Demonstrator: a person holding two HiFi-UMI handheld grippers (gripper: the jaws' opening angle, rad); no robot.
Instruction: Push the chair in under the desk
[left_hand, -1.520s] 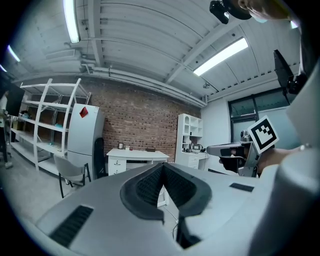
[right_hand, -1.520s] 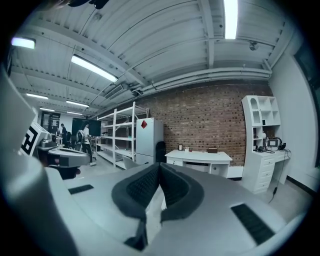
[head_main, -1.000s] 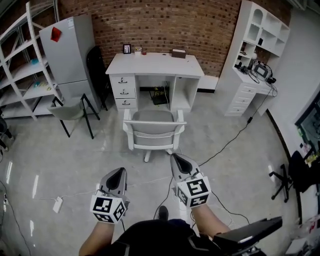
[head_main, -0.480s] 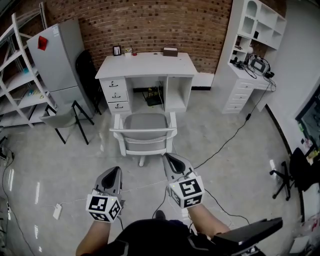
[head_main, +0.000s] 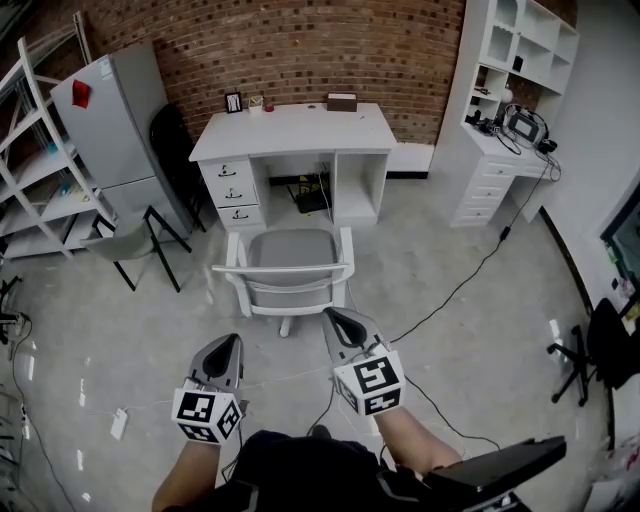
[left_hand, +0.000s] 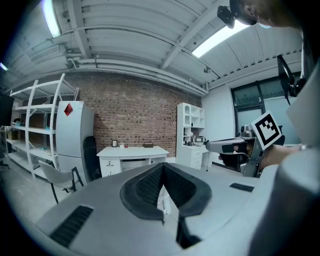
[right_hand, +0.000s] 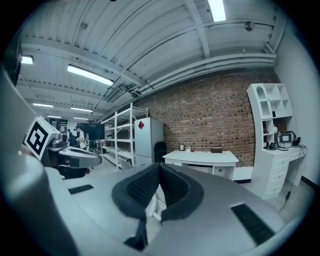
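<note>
A white chair (head_main: 288, 276) with a grey seat stands on the floor in front of the white desk (head_main: 293, 130), its backrest toward me and its seat outside the desk's knee space. My left gripper (head_main: 229, 346) is shut and empty, a little short of the chair's back, on the left. My right gripper (head_main: 335, 318) is shut and empty too, close behind the backrest's right end, not touching it. In the left gripper view the desk (left_hand: 132, 151) shows beyond the shut jaws; in the right gripper view the desk (right_hand: 202, 158) lies ahead.
A grey fridge (head_main: 108, 115) and white shelving (head_main: 35, 150) stand at the left, with a dark-legged grey chair (head_main: 128, 240) before them. A white cabinet unit (head_main: 505, 120) is at the right. Cables (head_main: 455, 290) run across the floor. A black chair (head_main: 595, 350) sits at far right.
Both grippers have moved forward toward the chair, so chair and desk sit nearer and lower in the head view. The jaws have stayed shut.
</note>
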